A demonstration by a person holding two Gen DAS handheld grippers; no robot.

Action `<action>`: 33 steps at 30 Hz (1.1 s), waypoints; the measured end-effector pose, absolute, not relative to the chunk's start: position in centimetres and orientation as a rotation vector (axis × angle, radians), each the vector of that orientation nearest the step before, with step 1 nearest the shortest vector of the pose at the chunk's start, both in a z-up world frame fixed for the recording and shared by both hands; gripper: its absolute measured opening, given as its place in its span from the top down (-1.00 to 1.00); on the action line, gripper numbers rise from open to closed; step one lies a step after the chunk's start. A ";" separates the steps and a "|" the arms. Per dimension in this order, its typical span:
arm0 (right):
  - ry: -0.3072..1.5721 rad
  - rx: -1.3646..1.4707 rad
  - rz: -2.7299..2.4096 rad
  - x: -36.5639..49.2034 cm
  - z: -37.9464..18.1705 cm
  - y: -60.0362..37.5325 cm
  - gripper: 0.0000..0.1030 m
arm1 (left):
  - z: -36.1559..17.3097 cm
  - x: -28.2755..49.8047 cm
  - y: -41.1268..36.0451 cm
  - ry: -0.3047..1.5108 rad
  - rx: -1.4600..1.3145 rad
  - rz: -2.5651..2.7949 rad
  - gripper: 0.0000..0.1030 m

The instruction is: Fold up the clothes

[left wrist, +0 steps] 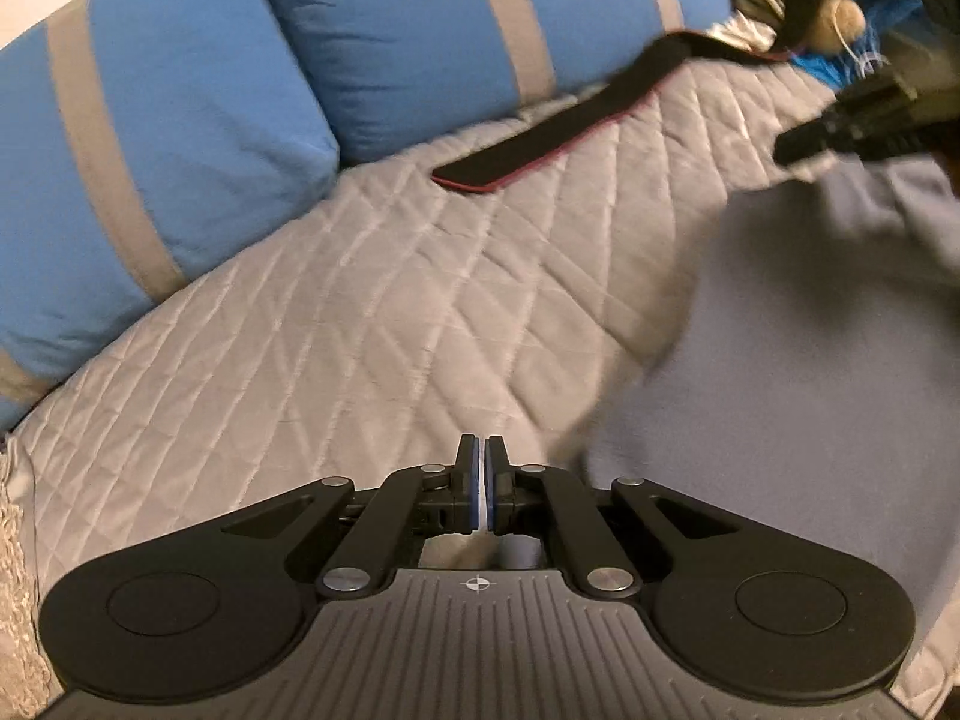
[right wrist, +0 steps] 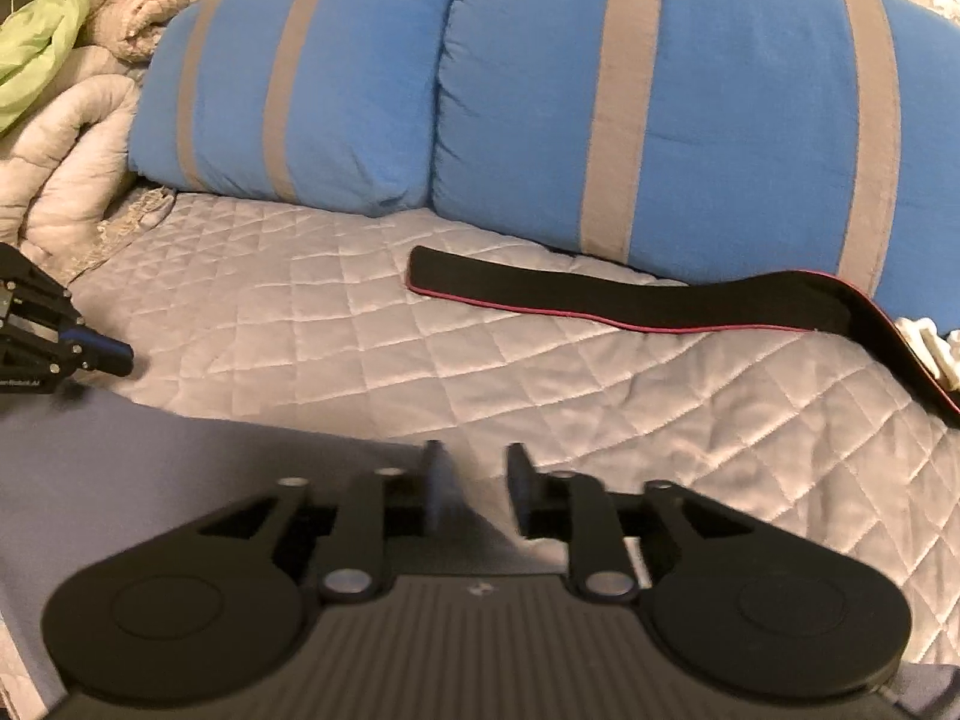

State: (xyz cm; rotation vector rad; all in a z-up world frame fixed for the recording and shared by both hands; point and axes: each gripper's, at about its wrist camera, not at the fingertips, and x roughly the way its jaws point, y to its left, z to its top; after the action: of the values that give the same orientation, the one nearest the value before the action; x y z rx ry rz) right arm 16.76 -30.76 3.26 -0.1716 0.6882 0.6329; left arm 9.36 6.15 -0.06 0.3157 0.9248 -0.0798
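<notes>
A plain grey-lavender garment [left wrist: 810, 360] lies spread on the quilted bed cover [left wrist: 360, 312]. In the left wrist view it fills the right side. My left gripper [left wrist: 483, 450] hovers just left of its edge, jaws shut, with no cloth visible between them. In the right wrist view the same garment [right wrist: 150, 468] covers the lower left. My right gripper [right wrist: 477, 480] stands open at its far edge, with the left finger [right wrist: 435, 480] over the cloth and the pads pressing on nothing. Each gripper shows in the other's view: the right gripper [left wrist: 798, 147] and the left gripper [right wrist: 114, 357].
Two blue pillows with grey stripes [right wrist: 660, 108] line the back of the bed. A black strap with a red edge [right wrist: 630, 297] lies in front of them. A bunched beige comforter [right wrist: 66, 168] and a green cloth [right wrist: 66, 18] sit far left.
</notes>
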 end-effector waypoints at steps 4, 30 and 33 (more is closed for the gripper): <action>0.689 -0.192 0.651 15.9 3.6 -29.5 -0.30 | 0.5 8.7 7.3 0.922 0.305 -0.094 0.46; 0.678 -0.290 0.724 11.2 4.7 -21.6 -0.56 | -0.2 5.1 13.9 0.961 0.063 -0.163 0.92; 0.678 -0.291 0.719 10.8 4.7 -21.2 -0.59 | -0.1 5.1 14.0 0.968 0.047 -0.134 0.84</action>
State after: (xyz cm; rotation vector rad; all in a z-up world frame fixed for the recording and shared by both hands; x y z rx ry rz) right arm 10.77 -21.21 4.69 -0.2905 0.6781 0.7186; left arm 5.13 14.02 -0.10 0.0470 0.9683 -0.1338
